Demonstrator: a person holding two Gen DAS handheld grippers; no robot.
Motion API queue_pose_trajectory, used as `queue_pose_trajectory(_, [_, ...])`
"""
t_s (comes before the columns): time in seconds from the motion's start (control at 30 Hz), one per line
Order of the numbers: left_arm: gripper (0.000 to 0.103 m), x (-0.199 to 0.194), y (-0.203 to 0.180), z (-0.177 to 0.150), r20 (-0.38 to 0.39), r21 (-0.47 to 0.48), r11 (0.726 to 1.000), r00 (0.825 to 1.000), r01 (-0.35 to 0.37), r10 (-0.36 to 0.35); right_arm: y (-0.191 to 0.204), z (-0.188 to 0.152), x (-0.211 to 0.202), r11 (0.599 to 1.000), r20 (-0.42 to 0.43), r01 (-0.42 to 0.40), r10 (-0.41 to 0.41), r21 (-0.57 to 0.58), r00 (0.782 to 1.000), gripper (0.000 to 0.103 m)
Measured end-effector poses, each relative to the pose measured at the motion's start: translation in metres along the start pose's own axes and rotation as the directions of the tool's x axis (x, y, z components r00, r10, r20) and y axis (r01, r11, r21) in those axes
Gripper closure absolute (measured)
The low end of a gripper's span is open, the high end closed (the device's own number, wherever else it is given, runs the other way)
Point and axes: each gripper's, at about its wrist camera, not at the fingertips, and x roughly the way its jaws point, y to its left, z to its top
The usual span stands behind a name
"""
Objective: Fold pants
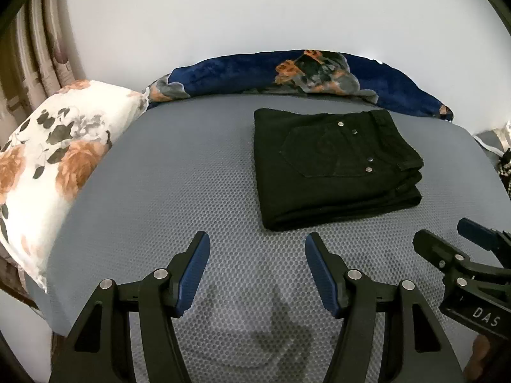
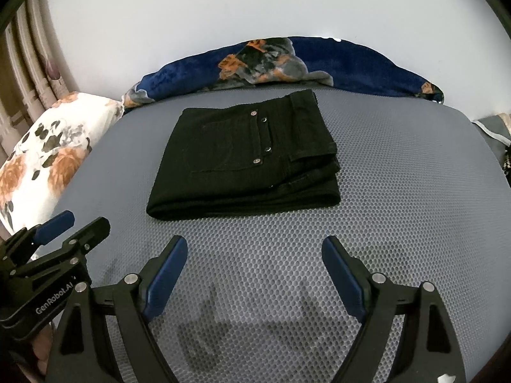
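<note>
The black pants (image 1: 332, 166) lie folded into a compact rectangle on the grey mesh mat (image 1: 191, 175), back pocket and rivets facing up. They also show in the right wrist view (image 2: 246, 159). My left gripper (image 1: 255, 242) is open and empty, hovering over the mat just in front of the pants' near edge. My right gripper (image 2: 254, 245) is open and empty, also a little in front of the pants. The right gripper shows at the right edge of the left wrist view (image 1: 447, 239), and the left gripper shows at the left edge of the right wrist view (image 2: 83, 220).
A white floral pillow (image 1: 54, 159) lies at the mat's left. A dark blue floral blanket (image 1: 287, 76) is bunched along the back against the white wall. Curtains (image 1: 32, 63) hang at far left. Grey fabric (image 2: 491, 131) lies past the right edge.
</note>
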Motion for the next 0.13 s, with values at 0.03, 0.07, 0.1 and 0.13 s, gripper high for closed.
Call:
queue_pose_trajectory(0.03, [0.040,0.0000,0.0000,-0.0001,0.000,0.001,1.000,1.000,-0.001,0.001,0.0001,-0.0002,0.0001,1.000,-0.001,0.001,-0.001,0.001,1.000,0.019])
queue_pose_trajectory(0.07, [0.040,-0.0006,-0.0003,-0.0007,-0.001,-0.003,1.000,1.000,-0.003,0.003,0.0000,-0.0004,0.0002,1.000,-0.001,0.001,-0.001,0.002,1.000,0.019])
queue_pose_trajectory(0.1, [0.040,-0.0003,-0.0001,-0.0004,-0.001,-0.003,1.000,1.000,0.008,-0.008,0.0000,-0.0004,0.0001,1.000,-0.002,0.002,-0.002,0.003,1.000,0.019])
queue_pose_trajectory(0.13, [0.040,-0.0002,0.0001,-0.0007,-0.004,-0.004,1.000,1.000,0.011,-0.011,0.0001,-0.0004,0.0000,1.000,-0.001,0.004,-0.004,0.004,1.000,0.019])
